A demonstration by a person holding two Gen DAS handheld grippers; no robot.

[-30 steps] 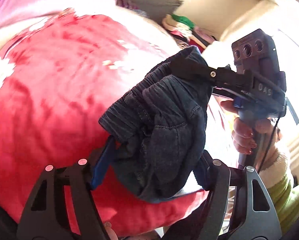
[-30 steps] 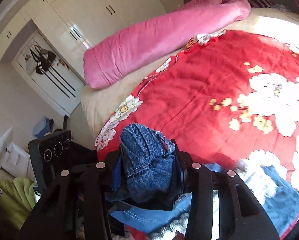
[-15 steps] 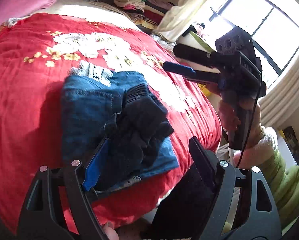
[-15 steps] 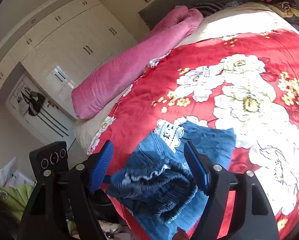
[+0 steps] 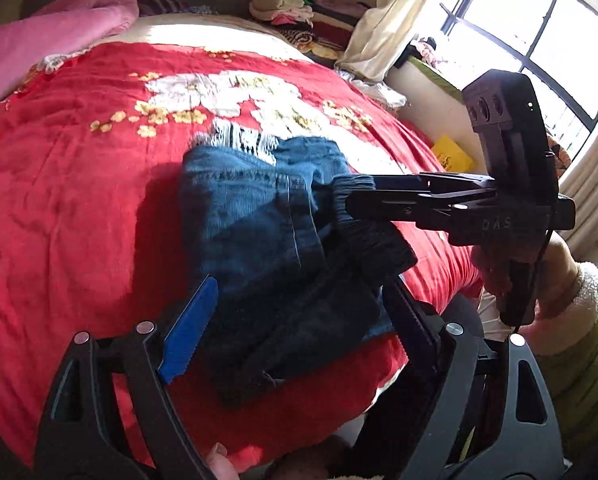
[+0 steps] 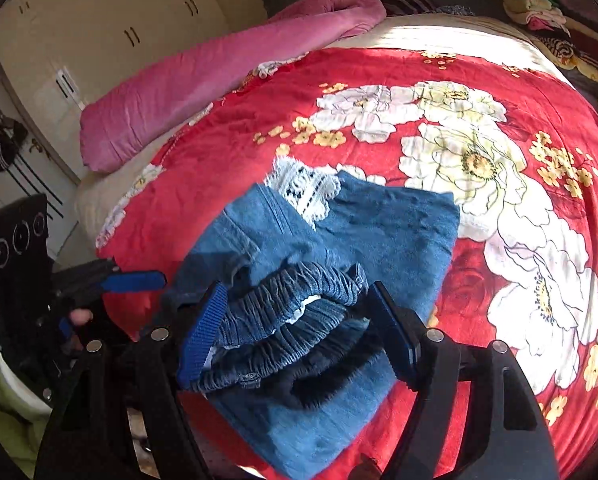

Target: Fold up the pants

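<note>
While a second ago the pants were bunched up and squeezed in both claws above the bed, they now lie folded on the red flower blanket, near its front edge. The pink roll of bedding lies far past them, at the far side of the bed.

The left claw points down at a slant. Its jaws are opening, and the pants sit between them, but the blue pad stands clear of the cloth, so it has let go. In the other view this claw shows low on the left, just beside the pants.

The right claw also points down at a slant. Its jaws stand wide on each side of the stretchy waistband, which lies loose between them, and I cannot tell if the pads touch it. A hand with a fluffy cuff and green sleeve holds this claw's handle.
</note>
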